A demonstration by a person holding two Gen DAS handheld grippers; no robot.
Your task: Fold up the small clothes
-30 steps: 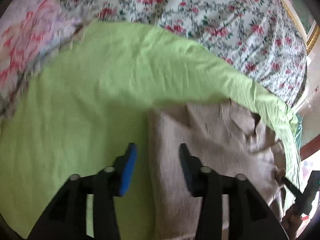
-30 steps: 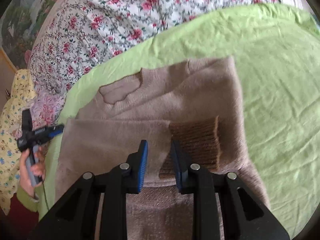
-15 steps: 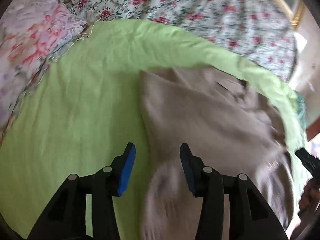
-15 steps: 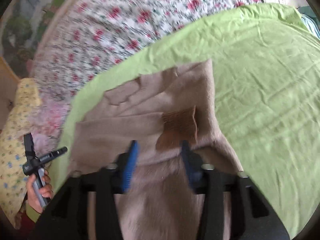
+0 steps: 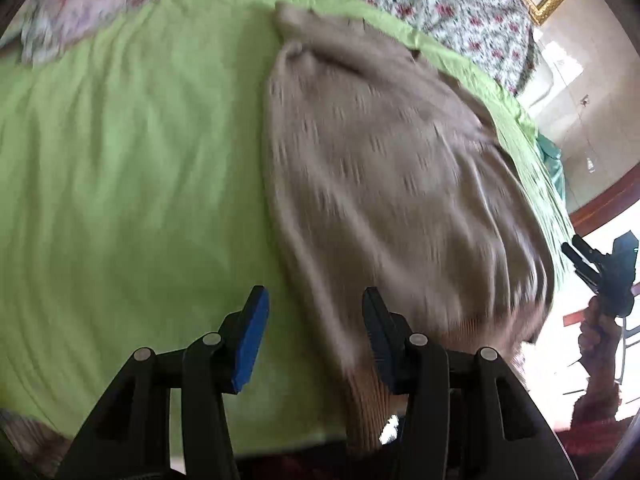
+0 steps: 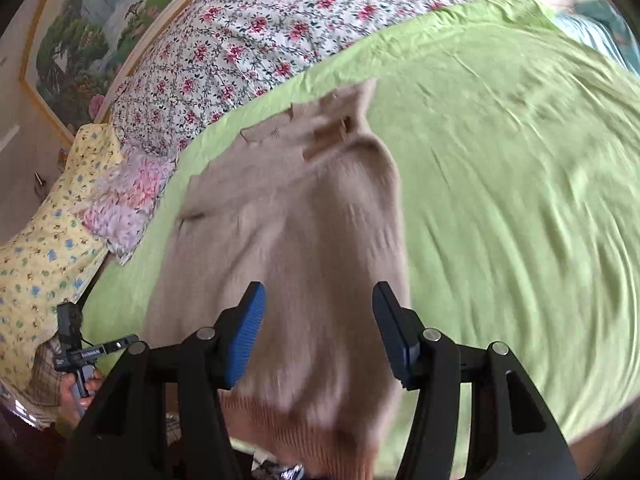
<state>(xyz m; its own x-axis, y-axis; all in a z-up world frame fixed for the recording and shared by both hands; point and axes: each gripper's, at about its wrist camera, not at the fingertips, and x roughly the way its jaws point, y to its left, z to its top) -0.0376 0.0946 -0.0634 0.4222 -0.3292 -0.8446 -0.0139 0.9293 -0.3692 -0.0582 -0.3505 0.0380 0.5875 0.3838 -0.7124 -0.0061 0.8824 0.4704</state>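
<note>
Sweater (image 6: pixel 304 240) is lying on green sheet (image 6: pixel 500 160), hem overhanging bed edge (blurred). Left claw (image 5: pixel 316 320) and right claw (image 6: pixel 318 316) are gaping, empty. Likely mid-fold; next, gripping hem.

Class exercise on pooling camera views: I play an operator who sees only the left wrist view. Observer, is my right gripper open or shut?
Observer: Open. In the right wrist view the right gripper has its jaws apart, over the beige sweater.
Operator: Can you make out the neckline?
Observer: Yes, the ribbed collar lies at the far end, toward the floral quilt.
Operator: Anything to the sweater's left that I miss?
Observer: A yellow patterned pillow, past the green sheet.
</note>
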